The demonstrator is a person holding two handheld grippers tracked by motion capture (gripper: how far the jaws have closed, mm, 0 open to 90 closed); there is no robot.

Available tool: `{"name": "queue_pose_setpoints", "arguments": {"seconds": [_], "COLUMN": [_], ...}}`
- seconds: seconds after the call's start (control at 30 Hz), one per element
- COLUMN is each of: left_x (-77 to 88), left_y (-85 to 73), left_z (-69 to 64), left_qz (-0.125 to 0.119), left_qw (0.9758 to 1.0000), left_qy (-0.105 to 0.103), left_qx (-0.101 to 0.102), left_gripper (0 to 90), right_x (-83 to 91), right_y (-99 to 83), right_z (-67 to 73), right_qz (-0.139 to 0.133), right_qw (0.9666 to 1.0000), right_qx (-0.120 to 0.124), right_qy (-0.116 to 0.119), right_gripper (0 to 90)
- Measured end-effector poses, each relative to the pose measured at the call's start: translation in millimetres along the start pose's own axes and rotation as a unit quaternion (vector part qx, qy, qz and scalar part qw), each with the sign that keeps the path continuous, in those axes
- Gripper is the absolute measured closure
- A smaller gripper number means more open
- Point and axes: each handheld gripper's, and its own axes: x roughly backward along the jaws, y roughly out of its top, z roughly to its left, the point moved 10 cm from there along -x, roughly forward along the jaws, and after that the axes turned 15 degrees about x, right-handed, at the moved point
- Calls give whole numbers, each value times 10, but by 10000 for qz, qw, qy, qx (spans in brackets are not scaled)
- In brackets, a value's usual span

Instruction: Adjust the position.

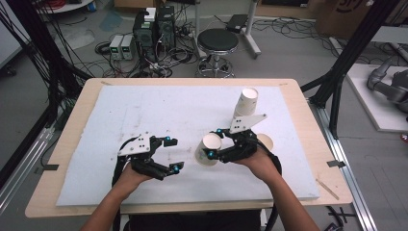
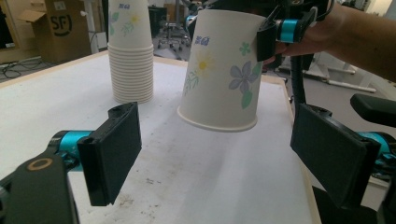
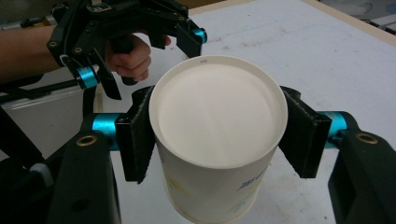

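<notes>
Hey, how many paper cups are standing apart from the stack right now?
1. The paper cup is upside down in the right claw, above the mat. The rest sit nested in the stack; others may be hidden behind the hand.

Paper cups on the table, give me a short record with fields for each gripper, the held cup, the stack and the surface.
right gripper: shut on the paper cup, base toward its camera
paper cup: upside down, flower print, lifted off the white mat
left gripper: open, nothing between the jaws, pointing at the cup
cup stack: upside down on the mat, behind the held cup
table: wooden edge around the mat
</notes>
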Motion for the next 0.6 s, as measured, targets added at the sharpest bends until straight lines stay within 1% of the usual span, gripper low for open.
{"name": "queue_pose_setpoints", "arguments": {"seconds": [0.13,0.2,0.23,0.3,0.33,0.37,0.43,0.5,0.6], "left_x": [-83,-160,-160,-238,-238,-285,-305,-365,-394], "left_y": [11,39,39,56,56,49,39,17,9], "left_z": [-26,-44,-44,-72,-72,-82,-84,-91,-98], "left_qz": [84,146,146,171,171,176,206,274,300], "left_qw": [10000,9998,9998,9997,9997,9996,9996,9993,9992], "left_qy": [-46,-59,-59,-134,-134,-156,-158,-191,-207], "left_qx": [-23,-119,-119,-149,-149,-139,-140,-148,-156], "left_gripper": [167,168,168,168,168,167,168,167,168], "right_x": [-33,-44,-48,-56,-56,-62,-66,-70,-72], "right_y": [26,33,39,48,48,59,68,67,69], "right_z": [25,30,29,39,39,50,57,59,74], "right_qz": [4,7,-1,7,7,-8,-30,-22,-16], "right_qw": [10000,10000,10000,9999,9999,9999,9999,9999,9998], "right_qx": [13,30,36,52,52,50,43,49,48], "right_qy": [55,81,76,97,97,124,140,141,182], "right_gripper": [360,359,359,359,359,360,360,359,360]}}
